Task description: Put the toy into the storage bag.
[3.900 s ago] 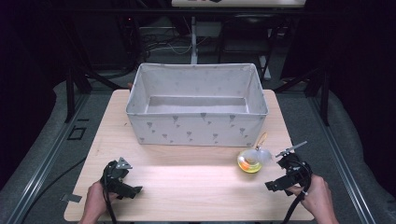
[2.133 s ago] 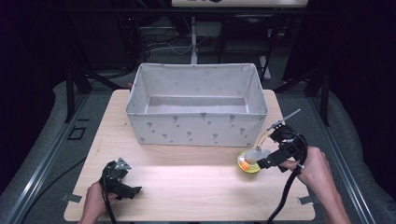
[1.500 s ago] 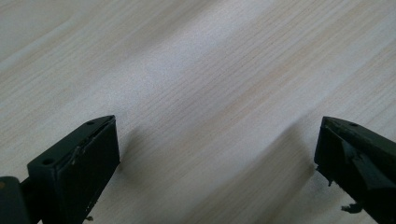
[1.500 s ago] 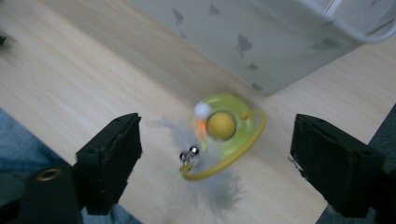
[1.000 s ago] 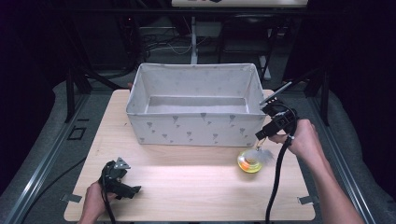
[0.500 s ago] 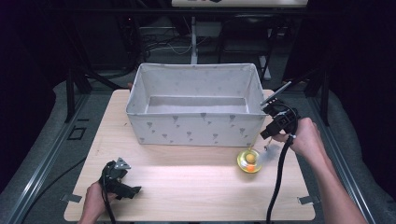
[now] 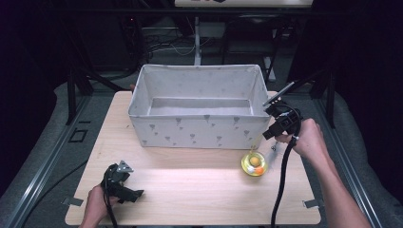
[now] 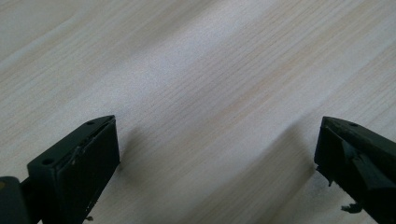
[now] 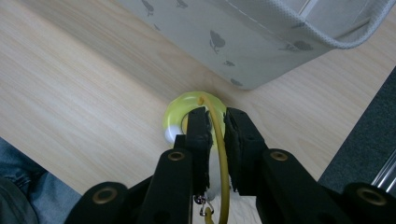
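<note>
A yellow see-through ring toy (image 7: 254,164) with an orange ball in its middle lies on the wooden table (image 7: 190,180), by the fabric bin's front right corner. A thin yellow cord (image 9: 218,140) runs up from the ring (image 9: 177,116) between the jaws of my right gripper (image 9: 212,116), which is shut on it. In the high view that gripper (image 7: 268,135) hangs above and just right of the ring, beside the bin. My left gripper (image 7: 134,194) rests low at the table's front left. Its jaws (image 8: 217,135) stand wide open over bare wood.
A large grey fabric bin (image 7: 199,128) with a small printed pattern stands at the back middle of the table, and its inside looks bare. Its corner (image 9: 261,42) is close in front of the right gripper. Dark floor lies past the table's right edge.
The right gripper has come from the table's front right up beside the bin's corner, holding the cord. The ring has shifted a little and settled flatter. The left gripper has stayed put.
</note>
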The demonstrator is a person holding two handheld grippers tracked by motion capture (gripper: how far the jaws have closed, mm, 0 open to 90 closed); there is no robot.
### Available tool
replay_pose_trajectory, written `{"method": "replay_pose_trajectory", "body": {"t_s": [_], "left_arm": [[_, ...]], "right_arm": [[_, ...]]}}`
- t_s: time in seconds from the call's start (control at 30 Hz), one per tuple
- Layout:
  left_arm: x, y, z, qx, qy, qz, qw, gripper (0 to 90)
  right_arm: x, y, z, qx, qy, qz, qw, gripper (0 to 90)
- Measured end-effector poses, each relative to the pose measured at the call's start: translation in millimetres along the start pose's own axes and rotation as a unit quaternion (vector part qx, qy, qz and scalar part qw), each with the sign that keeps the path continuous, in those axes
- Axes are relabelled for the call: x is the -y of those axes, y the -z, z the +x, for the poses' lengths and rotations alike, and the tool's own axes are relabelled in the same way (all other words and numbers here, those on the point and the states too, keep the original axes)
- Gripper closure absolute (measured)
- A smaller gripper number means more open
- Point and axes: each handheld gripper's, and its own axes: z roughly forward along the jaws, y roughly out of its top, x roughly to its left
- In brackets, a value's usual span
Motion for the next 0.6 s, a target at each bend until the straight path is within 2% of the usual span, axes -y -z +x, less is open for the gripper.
{"method": "replay_pose_trajectory", "body": {"t_s": [0.17,0.27,0.6], "left_arm": [[0.0,0.1,-0.1,0.0,0.0,0.0,1.0,0.3],[0.1,0.2,0.0,0.0,0.0,0.0,1.0,0.3],[-0.1,0.5,0.3,-0.002,0.0,-0.002,1.0,0.3]], "right_arm": [[0.5,0.9,1.0,-0.003,-0.001,-0.013,0.9999,84.6],[0.0,0.8,1.9,-0.003,0.005,-0.012,0.9999,87.3],[-1.0,2.4,4.4,-0.006,0.013,-0.017,0.9998,87.9]]}}
